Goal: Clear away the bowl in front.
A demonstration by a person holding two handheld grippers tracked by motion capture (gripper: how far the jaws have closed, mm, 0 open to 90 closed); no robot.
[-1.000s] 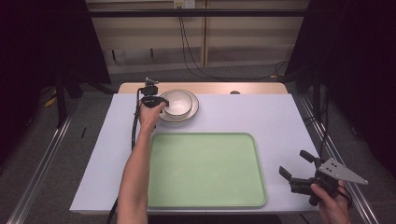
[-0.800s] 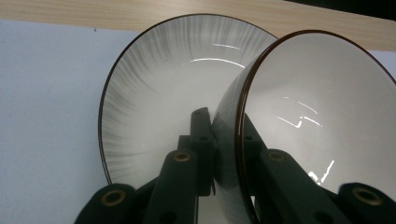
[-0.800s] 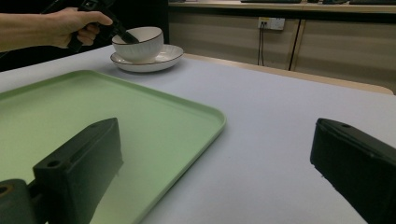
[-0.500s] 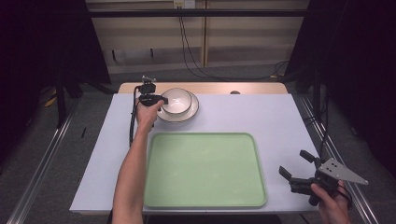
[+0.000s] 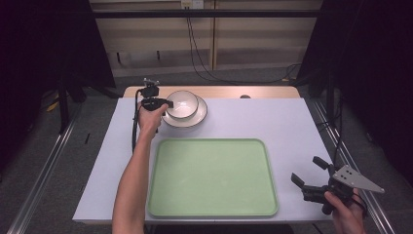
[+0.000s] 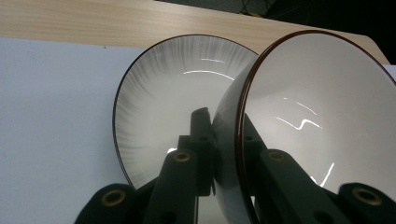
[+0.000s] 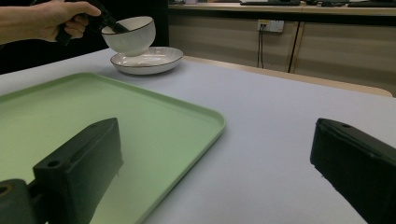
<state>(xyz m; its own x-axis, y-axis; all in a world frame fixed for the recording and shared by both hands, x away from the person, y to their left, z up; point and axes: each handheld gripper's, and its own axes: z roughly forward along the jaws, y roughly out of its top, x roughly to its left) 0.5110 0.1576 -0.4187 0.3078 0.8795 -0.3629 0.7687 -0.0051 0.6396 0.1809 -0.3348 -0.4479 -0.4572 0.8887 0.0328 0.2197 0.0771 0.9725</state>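
My left gripper (image 5: 168,104) is pinching the rim of the white, dark-rimmed ceramic bowl (image 5: 182,104), holding it just above the shallow white plate (image 5: 199,115) at twelve o'clock from the pale green plastic tray (image 5: 212,178). My right gripper (image 5: 308,176) is hanging wide open at the tray's four o'clock.

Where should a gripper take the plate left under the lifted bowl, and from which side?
By its raised rim, one jaw over and one under the edge. The plate is shallow and lies flat on the table, so nothing else offers a hold. Probably come from its right side, since the left gripper holds the bowl above its left.
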